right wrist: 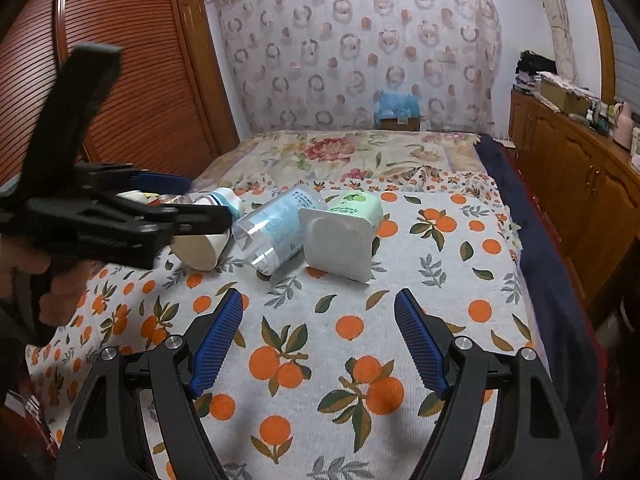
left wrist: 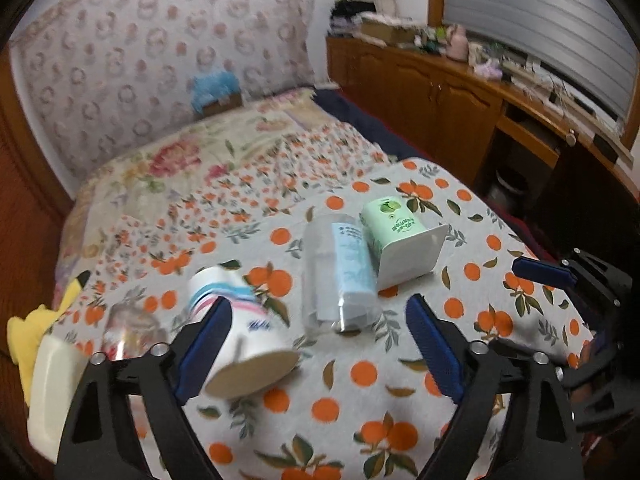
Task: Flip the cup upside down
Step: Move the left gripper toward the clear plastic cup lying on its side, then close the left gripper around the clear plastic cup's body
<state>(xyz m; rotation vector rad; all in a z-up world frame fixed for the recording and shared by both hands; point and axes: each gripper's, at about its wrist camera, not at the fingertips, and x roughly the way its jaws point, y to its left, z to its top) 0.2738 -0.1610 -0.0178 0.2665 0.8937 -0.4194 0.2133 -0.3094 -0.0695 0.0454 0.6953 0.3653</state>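
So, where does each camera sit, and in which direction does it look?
Left wrist: sits on the left tool, looks across the bed at the paper cup beside its open fingers; the right tool shows at the right edge.
Right wrist: sits on the right tool, open, looks toward the headboard; the left tool shows at left.
Shared: cup, clear bottle, green carton.

The cloth (right wrist: 320,360) is pale grey, printed with oranges and green leaves. The paper cup (left wrist: 240,336) is white with pink and blue stripes — its base tan. The carton (left wrist: 400,240) is mint green and white, both tools' pads (right wrist: 218,340) blue.
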